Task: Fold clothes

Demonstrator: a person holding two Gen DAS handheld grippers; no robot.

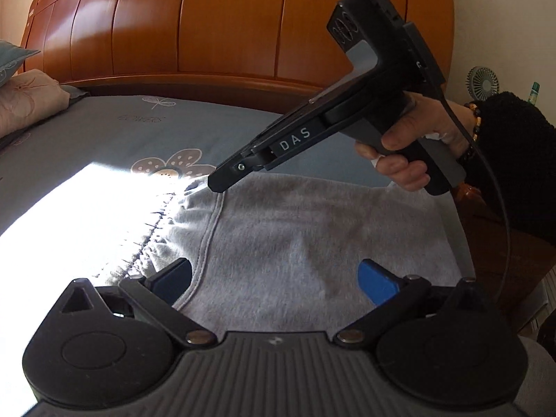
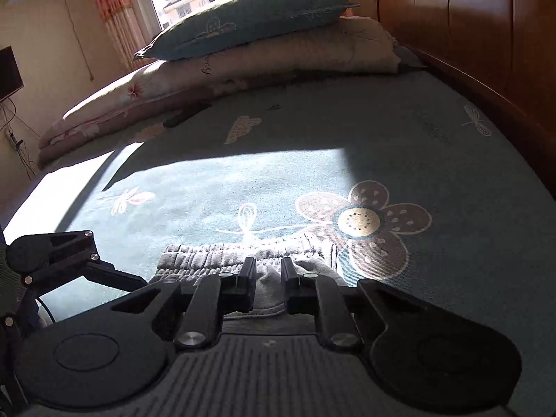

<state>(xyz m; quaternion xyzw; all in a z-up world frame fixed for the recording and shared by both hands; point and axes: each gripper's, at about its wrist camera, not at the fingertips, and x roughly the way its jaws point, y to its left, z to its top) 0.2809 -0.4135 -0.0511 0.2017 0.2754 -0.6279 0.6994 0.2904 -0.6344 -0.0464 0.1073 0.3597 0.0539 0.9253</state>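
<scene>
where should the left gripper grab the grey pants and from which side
On the ribbed waistband, at the end away from the right gripper, which has fabric bunched between its near-closed fingers. The pants lie flat on the bed, so come from above, angled down, fingers astride the raised edge. The left gripper is open.

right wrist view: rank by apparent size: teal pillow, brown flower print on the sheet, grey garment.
1. teal pillow, largest, though it lies farthest away.
2. brown flower print.
3. grey garment, partly hidden behind the right tool, so its true extent is unsure; close to the flower in visible area.
</scene>
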